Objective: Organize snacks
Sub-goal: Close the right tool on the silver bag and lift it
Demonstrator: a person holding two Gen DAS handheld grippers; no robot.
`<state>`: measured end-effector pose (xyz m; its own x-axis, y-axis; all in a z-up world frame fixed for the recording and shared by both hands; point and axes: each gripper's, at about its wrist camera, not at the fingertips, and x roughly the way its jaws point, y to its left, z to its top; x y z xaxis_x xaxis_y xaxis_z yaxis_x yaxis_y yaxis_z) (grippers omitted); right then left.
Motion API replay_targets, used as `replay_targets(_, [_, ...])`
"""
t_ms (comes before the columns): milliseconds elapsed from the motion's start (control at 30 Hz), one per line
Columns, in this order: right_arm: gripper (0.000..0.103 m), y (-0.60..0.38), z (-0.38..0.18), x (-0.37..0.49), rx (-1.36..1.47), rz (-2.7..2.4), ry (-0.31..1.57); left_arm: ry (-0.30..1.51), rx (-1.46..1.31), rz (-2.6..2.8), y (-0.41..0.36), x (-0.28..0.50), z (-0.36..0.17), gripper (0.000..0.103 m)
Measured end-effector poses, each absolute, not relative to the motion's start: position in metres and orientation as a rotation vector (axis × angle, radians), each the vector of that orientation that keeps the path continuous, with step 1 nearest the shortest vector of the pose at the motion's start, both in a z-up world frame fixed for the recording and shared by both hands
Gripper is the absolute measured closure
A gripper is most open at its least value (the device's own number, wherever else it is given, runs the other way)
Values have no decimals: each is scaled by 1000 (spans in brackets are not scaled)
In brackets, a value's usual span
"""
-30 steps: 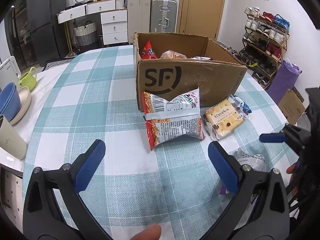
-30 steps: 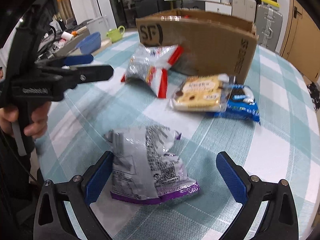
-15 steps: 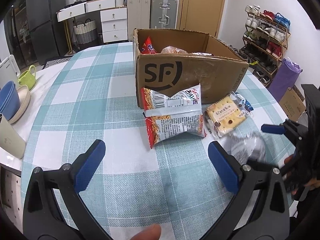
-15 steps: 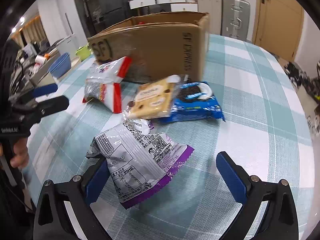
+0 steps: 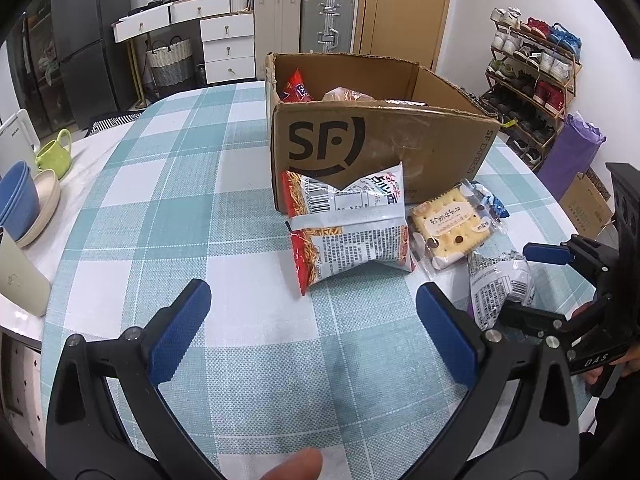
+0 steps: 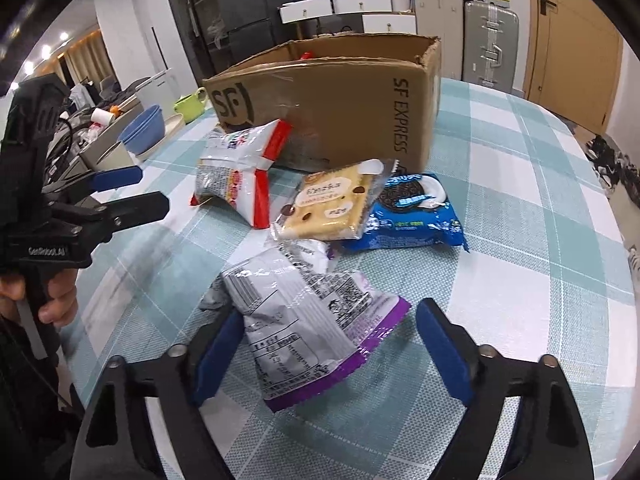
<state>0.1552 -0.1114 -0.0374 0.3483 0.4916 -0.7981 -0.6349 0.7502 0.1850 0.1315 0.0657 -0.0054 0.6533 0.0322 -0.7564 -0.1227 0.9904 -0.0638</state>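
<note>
You are closing your right gripper (image 6: 328,350) around the purple-edged packet (image 6: 312,320), not yet clamped, to box it; your left gripper (image 5: 312,330) is waiting, spread apart and empty.

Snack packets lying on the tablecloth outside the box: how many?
4: noodle packet against the box, cracker packet, cookie packet, purple packet between the right gripper's jaws.

Both tools share one build. The left gripper (image 5: 312,332) has matte black plastic arms, blue ribbed pads (image 5: 181,332) and silver screw heads at the joints. The right gripper (image 6: 328,356) matches it. At the left of the right-wrist frame, white lettering marks the black body above a grey trigger (image 6: 30,332); the left-wrist view shows "DAS" at the lower right.
</note>
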Motion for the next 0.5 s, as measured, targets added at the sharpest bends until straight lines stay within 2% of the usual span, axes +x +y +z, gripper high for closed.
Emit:
replay_targets(300, [54,-105,-35,142,-242,765,945,855,-113,87,66,132,-7,1])
replay_targets(500, [59,-110,-28,141,-219,785,914,859,-116,89,67,133,-10,1])
